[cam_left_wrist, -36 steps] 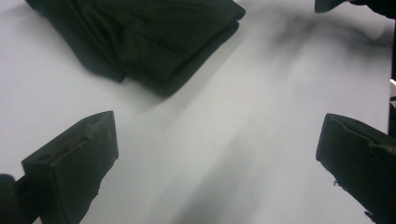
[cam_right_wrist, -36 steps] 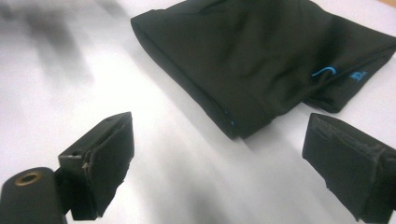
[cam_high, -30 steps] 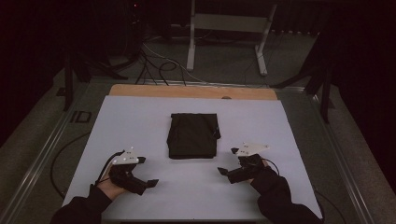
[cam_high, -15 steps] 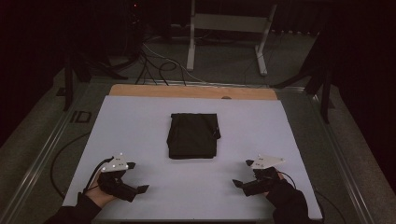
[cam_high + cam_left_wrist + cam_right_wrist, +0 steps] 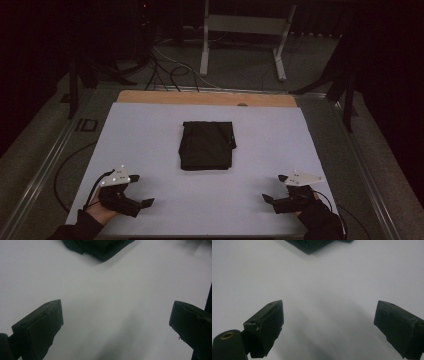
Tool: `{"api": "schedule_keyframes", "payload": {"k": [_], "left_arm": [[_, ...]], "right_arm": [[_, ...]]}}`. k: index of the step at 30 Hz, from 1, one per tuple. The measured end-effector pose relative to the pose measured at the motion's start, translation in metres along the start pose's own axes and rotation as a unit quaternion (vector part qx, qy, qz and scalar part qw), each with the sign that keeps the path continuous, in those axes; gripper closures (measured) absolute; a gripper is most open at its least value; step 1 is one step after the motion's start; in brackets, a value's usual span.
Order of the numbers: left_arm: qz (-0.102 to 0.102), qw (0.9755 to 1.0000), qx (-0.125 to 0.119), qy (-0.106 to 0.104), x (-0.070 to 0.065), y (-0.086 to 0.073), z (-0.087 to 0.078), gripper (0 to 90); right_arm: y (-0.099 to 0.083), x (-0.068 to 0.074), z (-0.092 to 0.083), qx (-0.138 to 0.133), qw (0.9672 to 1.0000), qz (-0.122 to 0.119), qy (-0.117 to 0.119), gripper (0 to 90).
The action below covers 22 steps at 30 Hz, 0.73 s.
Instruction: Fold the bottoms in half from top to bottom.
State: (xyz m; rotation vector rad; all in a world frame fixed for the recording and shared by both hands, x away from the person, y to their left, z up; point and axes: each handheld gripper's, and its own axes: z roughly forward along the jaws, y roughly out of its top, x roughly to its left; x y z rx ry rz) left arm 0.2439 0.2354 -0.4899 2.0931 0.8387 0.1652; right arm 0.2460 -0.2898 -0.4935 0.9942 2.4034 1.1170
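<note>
A black cloth [image 5: 206,145], folded into a neat rectangle, lies flat in the middle of the white table top [image 5: 145,130]. My left gripper [image 5: 141,190] rests low near the front left corner, well short of the cloth, open and holding nothing. My right gripper [image 5: 275,188] mirrors it near the front right, also open and bare. In the left gripper view the gripper [image 5: 116,322] has its jaws spread wide over bare white surface, with the cloth's near edge [image 5: 100,246] at the top. The right gripper view shows the same: gripper [image 5: 329,320] open, cloth's corner [image 5: 312,245] far ahead.
A wooden strip [image 5: 200,97] runs along the table's far edge. Beyond it on the dark floor stand a white metal frame [image 5: 245,30] and loose cables [image 5: 165,70]. Metal rails [image 5: 45,165] border the table's left side.
Both grippers have drawn back from beside the cloth toward the near edge and spread outward to the front corners. The cloth has not moved.
</note>
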Motion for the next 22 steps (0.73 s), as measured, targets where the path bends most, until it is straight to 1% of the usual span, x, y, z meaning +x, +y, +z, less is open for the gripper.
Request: {"api": "schedule_keyframes", "payload": {"k": [3,4,5,8,9,10,13,15,17,22], "left_arm": [[-0.004,1.0000,-0.009,0.000,0.0007,0.0004,-0.0005,0.0],[-0.004,1.0000,-0.009,0.000,0.0007,0.0004,-0.0005,0.0],[-0.005,0.9999,-0.010,-0.001,0.0006,0.0001,0.0000,0.0],[-0.005,1.0000,-0.006,-0.005,0.0002,0.0000,0.0006,0.0],[-0.005,1.0000,-0.006,-0.005,0.0002,0.0000,0.0006,0.0],[-0.006,0.9999,-0.005,-0.010,-0.0009,0.0005,0.0008,0.0],[-0.001,0.9999,-0.005,-0.012,-0.0027,0.0011,0.0016,0.0],[-0.002,0.9999,-0.006,-0.012,-0.0031,0.0013,0.0018,0.0],[-0.004,0.9999,-0.009,-0.013,-0.0032,0.0014,0.0017,0.0],[-0.007,0.9998,-0.014,-0.013,-0.0030,0.0019,0.0018,0.0]], "right_arm": [[0.0029,0.0009,0.0028,-0.001,1.0000,0.002,-0.001,9.1],[0.0029,0.0009,0.0028,-0.001,1.0000,0.002,-0.001,9.1],[0.0039,0.0018,0.0046,-0.003,1.0000,-0.004,-0.004,9.1],[0.0058,0.0034,0.0058,-0.006,1.0000,-0.005,-0.001,9.1],[0.0065,0.0034,0.0054,-0.005,1.0000,-0.002,0.003,9.2],[0.0068,0.0033,0.0057,-0.007,1.0000,-0.005,0.002,9.1],[0.0069,0.0032,0.0055,-0.014,0.9999,-0.001,0.003,9.2],[0.0067,0.0027,0.0055,-0.012,0.9999,-0.003,0.002,9.2],[0.0064,0.0031,0.0062,-0.011,0.9999,0.002,0.005,9.2],[0.0056,0.0032,0.0065,-0.008,1.0000,0.002,0.006,9.2]]}}
